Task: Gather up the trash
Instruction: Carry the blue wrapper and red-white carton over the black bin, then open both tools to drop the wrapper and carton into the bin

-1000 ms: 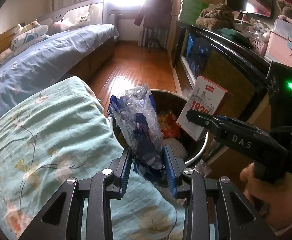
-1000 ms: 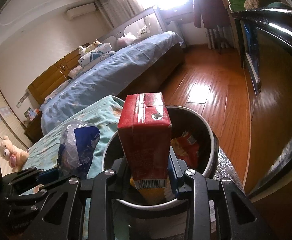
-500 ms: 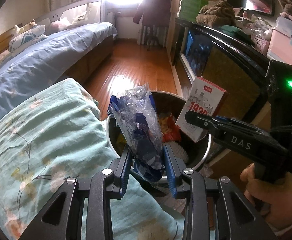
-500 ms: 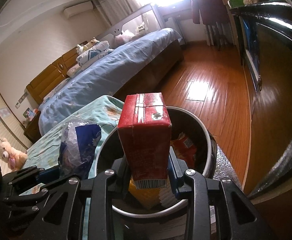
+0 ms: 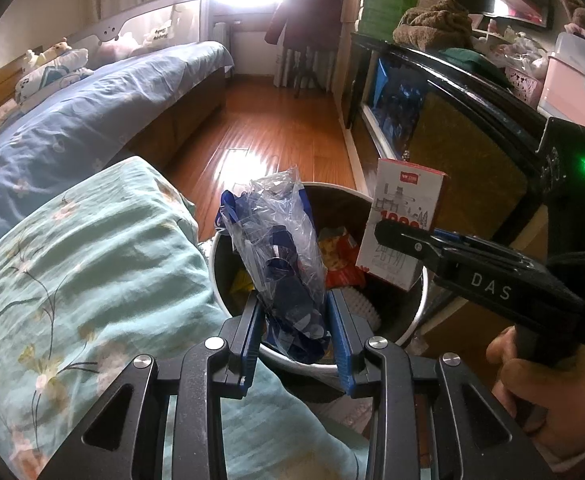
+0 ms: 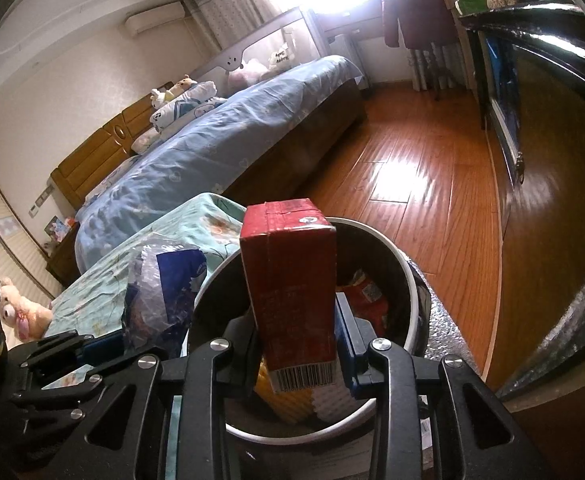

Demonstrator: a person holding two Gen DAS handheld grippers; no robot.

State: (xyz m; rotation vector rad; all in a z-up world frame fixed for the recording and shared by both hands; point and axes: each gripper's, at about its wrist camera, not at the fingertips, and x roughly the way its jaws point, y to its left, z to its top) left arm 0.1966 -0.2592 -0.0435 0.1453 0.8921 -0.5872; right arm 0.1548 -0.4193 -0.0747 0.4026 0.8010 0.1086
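The left gripper (image 5: 297, 322) has its blue-padded jaws clenched on a crumpled plastic bag (image 5: 282, 256) — clear film with dark blue print — which stands up from the jaws over the near edge of the round trash bin (image 5: 420, 312). The right gripper (image 6: 298, 338) grasps a red carton (image 6: 292, 284) by its lower part, near the barcode; the carton stands upright over the bin's (image 6: 410, 280) opening. Seen from the left wrist, the same carton (image 5: 402, 232) shows a white printed face, and the right gripper (image 5: 404, 236) reaches in from the right, carried by a hand (image 5: 548, 392) with a pink cuff at the wrist.

Inside the bin lie a red and yellow snack wrapper (image 5: 338, 258) and a white ribbed piece (image 5: 362, 306) whose kind I cannot tell. The bin stands on a wooden floor (image 6: 424, 184), just beside a bed corner covered with a pale green floral quilt (image 5: 84, 280) — a second bed under a blue cover (image 6: 212, 152) lies farther back. A dark cabinet (image 5: 448, 120) runs along the right side of the bin.
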